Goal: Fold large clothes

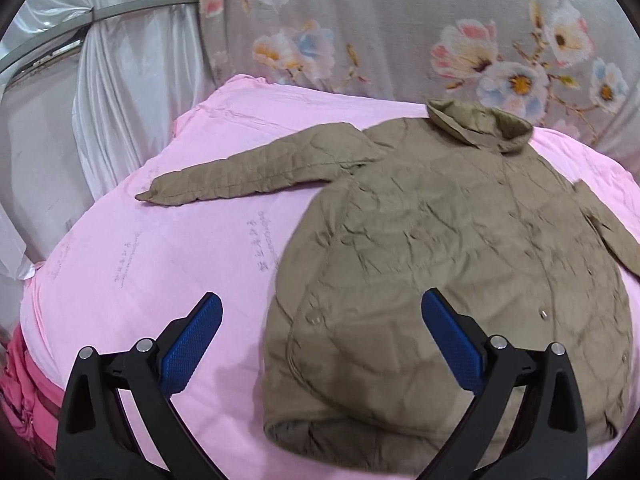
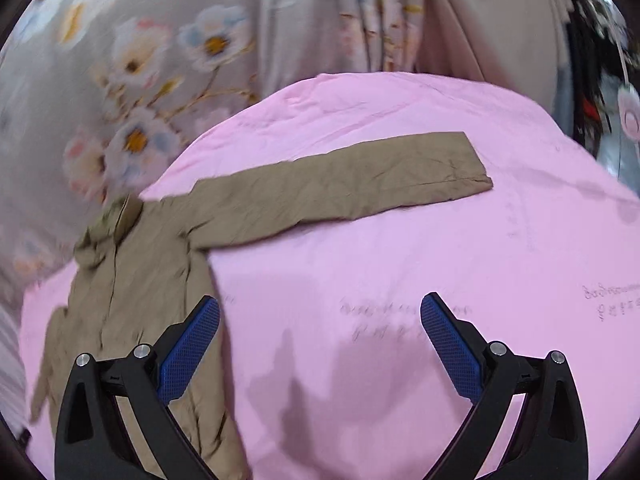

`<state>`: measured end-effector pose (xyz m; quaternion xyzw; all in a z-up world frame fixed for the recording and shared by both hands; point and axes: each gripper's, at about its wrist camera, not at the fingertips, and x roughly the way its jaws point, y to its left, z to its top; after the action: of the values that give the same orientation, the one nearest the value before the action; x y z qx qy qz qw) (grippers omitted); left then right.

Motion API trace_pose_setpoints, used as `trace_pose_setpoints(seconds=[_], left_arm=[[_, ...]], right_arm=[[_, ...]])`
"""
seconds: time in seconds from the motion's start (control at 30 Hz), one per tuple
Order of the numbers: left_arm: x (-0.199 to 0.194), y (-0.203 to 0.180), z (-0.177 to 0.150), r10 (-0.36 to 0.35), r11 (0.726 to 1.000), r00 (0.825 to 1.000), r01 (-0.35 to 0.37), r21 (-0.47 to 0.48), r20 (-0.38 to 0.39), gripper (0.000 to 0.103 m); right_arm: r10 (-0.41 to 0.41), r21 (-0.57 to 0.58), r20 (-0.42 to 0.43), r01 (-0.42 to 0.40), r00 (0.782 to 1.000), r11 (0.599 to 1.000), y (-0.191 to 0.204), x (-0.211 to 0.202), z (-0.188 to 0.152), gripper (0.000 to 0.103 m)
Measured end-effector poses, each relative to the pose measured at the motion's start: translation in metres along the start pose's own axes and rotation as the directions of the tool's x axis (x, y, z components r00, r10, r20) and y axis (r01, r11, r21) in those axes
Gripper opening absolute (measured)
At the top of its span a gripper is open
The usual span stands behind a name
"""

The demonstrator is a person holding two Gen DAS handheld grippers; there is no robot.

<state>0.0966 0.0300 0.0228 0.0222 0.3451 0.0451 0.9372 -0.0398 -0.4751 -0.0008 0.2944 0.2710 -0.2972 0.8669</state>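
Observation:
A khaki quilted jacket (image 1: 440, 260) lies flat, front up, on a pink sheet (image 1: 160, 260). Its collar (image 1: 480, 124) points away and its left sleeve (image 1: 248, 172) stretches out to the left. My left gripper (image 1: 320, 320) is open and empty above the jacket's lower left hem. In the right wrist view the jacket body (image 2: 140, 272) lies at the left and its right sleeve (image 2: 340, 184) stretches out to the right. My right gripper (image 2: 320, 324) is open and empty above the pink sheet (image 2: 440, 260), beside the jacket's right edge.
A grey floral cloth (image 1: 400, 32) hangs behind the bed. White curtains (image 1: 120, 80) hang at the far left. A darker pink cloth (image 1: 24, 392) hangs below the sheet's left edge. Dark clutter (image 2: 600, 80) stands at the far right.

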Motion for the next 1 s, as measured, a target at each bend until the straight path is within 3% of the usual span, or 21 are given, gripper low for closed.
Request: trace_pose_setpoints(seconds=[0.13, 0.43, 0.5, 0.53, 0.6, 0.63, 0.67, 0.77, 0.87, 1.0], left_arm=[[0.026, -0.005, 0.012, 0.037, 0.999, 0.999, -0.037, -0.004, -0.037, 0.098], [0.073, -0.026, 0.023, 0.063, 0.998, 0.992, -0.06, 0.03, -0.11, 0.098], [0.085, -0.03, 0.024, 0.056, 0.998, 0.99, -0.052, 0.037, -0.126, 0.098], [0.089, -0.031, 0.024, 0.056, 0.998, 0.99, -0.052, 0.038, -0.133, 0.098], [0.099, -0.031, 0.023, 0.065, 0.997, 0.988, -0.059, 0.042, -0.143, 0.098], [0.103, -0.032, 0.023, 0.073, 0.997, 0.987, -0.067, 0.048, -0.146, 0.098], [0.106, -0.032, 0.022, 0.082, 0.996, 0.986, -0.074, 0.054, -0.148, 0.098], [0.118, -0.031, 0.018, 0.11, 0.993, 0.981, -0.1, 0.07, -0.162, 0.098], [0.125, -0.026, 0.015, 0.105, 0.993, 0.98, -0.096, 0.061, -0.17, 0.098], [0.127, -0.026, 0.011, 0.106, 0.994, 0.981, -0.098, 0.055, -0.162, 0.098]], right_arm=[[0.004, 0.182, -0.009, -0.002, 1.0, 0.983, -0.044, 0.04, 0.04, 0.098], [-0.092, 0.381, 0.02, 0.077, 0.996, 0.921, -0.096, 0.095, 0.073, 0.096], [-0.135, 0.389, 0.05, 0.105, 0.99, 0.915, -0.096, 0.097, 0.079, 0.084], [-0.155, 0.393, 0.05, 0.123, 0.987, 0.911, -0.096, 0.101, 0.083, 0.073], [-0.165, 0.416, 0.052, 0.129, 0.985, 0.9, -0.098, 0.108, 0.091, 0.049], [-0.156, 0.425, 0.052, 0.119, 0.986, 0.897, -0.098, 0.112, 0.095, 0.029], [-0.135, 0.434, 0.047, 0.101, 0.99, 0.895, -0.098, 0.118, 0.099, 0.018], [-0.112, 0.419, 0.076, 0.07, 0.991, 0.905, -0.08, 0.121, 0.11, 0.01], [-0.03, 0.299, 0.18, -0.025, 0.983, 0.954, -0.027, 0.1, 0.123, 0.008], [0.209, 0.072, 0.251, -0.234, 0.945, 0.97, 0.077, 0.054, 0.128, 0.008]])
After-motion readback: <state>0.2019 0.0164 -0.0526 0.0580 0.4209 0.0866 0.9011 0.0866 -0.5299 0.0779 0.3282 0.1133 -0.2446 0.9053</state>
